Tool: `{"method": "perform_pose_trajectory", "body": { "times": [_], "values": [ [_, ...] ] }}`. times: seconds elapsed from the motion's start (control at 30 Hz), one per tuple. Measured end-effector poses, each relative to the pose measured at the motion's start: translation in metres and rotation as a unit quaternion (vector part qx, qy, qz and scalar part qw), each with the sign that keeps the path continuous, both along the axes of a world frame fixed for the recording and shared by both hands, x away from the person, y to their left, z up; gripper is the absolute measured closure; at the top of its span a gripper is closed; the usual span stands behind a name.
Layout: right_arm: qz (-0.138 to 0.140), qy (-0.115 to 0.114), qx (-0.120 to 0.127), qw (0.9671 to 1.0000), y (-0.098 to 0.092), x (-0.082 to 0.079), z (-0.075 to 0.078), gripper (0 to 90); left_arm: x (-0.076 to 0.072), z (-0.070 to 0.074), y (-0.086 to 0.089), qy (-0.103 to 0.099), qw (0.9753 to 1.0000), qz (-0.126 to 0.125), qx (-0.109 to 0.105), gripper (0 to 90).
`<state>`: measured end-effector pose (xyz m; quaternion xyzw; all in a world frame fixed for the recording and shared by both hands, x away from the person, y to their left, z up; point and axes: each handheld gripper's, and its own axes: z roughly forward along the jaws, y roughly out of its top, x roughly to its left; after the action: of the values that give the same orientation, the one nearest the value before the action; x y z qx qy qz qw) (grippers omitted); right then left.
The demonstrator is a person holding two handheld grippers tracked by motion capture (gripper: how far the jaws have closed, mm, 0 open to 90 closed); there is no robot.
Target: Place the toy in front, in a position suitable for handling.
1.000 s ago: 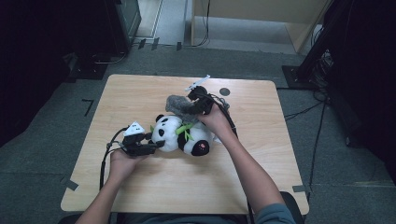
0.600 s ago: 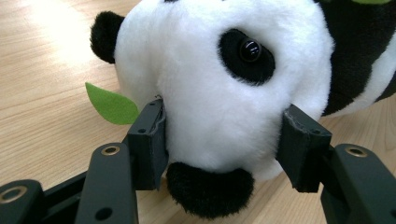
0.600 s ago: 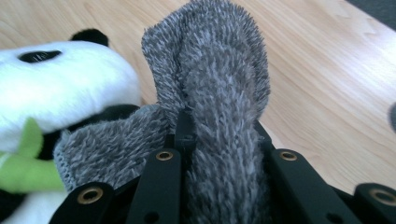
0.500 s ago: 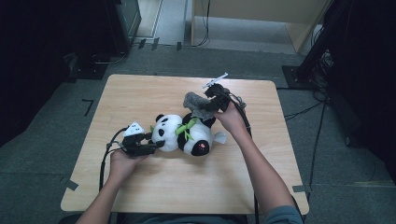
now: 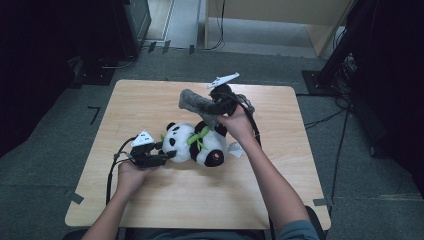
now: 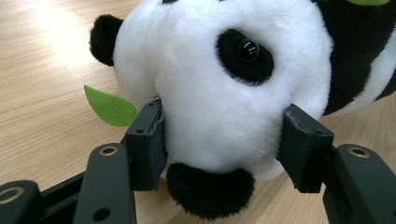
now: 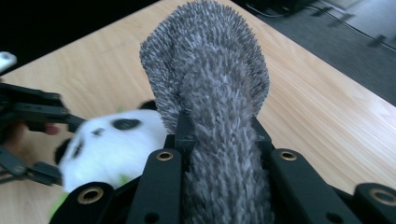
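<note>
Wood counter (image 5: 165, 210) lies bare along its near edge and left side. Mid-counter rests the panda plush (image 5: 195, 144), its head clamped in the left claw (image 5: 162, 157). Above it, toward the far edge, the right claw (image 5: 212, 107) grips a grey furry cloth (image 5: 196, 101).

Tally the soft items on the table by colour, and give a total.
Black-and-white: 1, the plush panda, its head between the pads of the left gripper.
Grey: 1, the fuzzy grey cloth, clamped in the right gripper and lifted off the table.
Total: 2
</note>
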<state>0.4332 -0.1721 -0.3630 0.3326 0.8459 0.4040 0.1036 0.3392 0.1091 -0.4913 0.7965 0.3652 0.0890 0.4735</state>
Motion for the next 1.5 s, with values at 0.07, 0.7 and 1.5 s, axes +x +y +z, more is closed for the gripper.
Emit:
{"method": "perform_pose_trajectory", "body": {
  "times": [0.07,0.7,1.5],
  "values": [
    [0.014,0.001,0.003,0.9999,0.011,-0.002,-0.002,74.1,0.0,0.0,0.0,0.001,1.0,0.0,0.0,39.8],
    [0.099,0.049,0.006,0.9939,0.061,-0.023,-0.041,72.2,0.0,0.001,-0.001,0.003,1.0,0.002,0.002,39.1],
    [0.057,0.042,-0.006,0.9975,0.011,-0.032,-0.039,72.2,0.0,0.003,-0.003,0.015,0.9998,0.011,0.006,40.3]
  ]
}}
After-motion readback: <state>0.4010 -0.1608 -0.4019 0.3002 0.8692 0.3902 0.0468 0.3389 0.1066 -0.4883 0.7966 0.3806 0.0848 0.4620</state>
